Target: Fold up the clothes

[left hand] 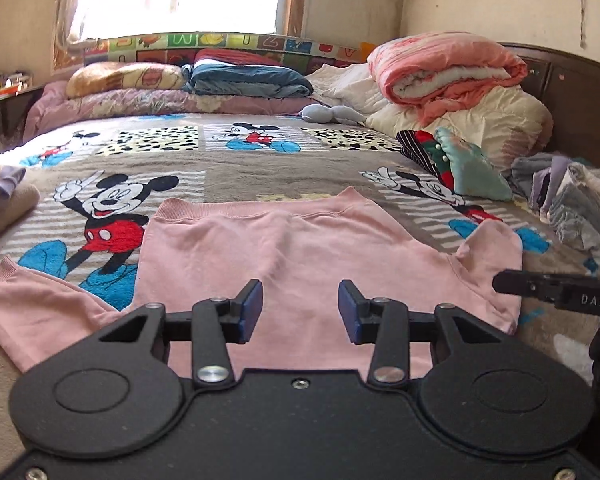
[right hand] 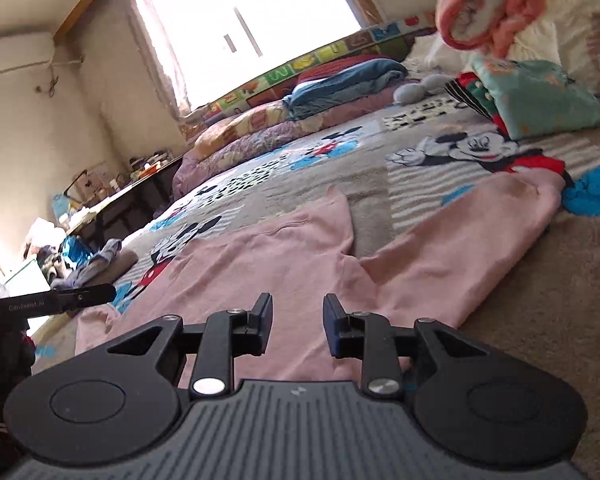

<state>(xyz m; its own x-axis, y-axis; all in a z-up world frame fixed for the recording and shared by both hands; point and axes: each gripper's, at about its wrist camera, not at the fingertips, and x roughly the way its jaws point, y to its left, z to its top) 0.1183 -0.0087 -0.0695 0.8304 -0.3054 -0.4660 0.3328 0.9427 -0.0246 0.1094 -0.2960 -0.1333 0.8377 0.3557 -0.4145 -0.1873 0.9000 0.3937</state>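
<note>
A pink long-sleeved top (left hand: 284, 248) lies spread flat on the cartoon-mouse bedspread (left hand: 220, 168), hem toward the window, sleeves out to either side. My left gripper (left hand: 300, 308) hovers open over the garment's near middle, nothing between its blue pads. In the right wrist view the same pink top (right hand: 284, 264) fills the foreground, its right sleeve (right hand: 480, 236) running out to the right. My right gripper (right hand: 297, 320) stands open just above the cloth near the armpit. The right gripper's finger also shows at the left wrist view's right edge.
Folded clothes (left hand: 452, 160) and a grey pile (left hand: 572, 200) sit at the bed's right. A pink blanket roll (left hand: 448, 68) tops cream bedding by the headboard. Pillows and a blue quilt (left hand: 248, 76) line the window side. Beige folded cloth (left hand: 4, 204) lies at left; a cluttered table (right hand: 112, 196).
</note>
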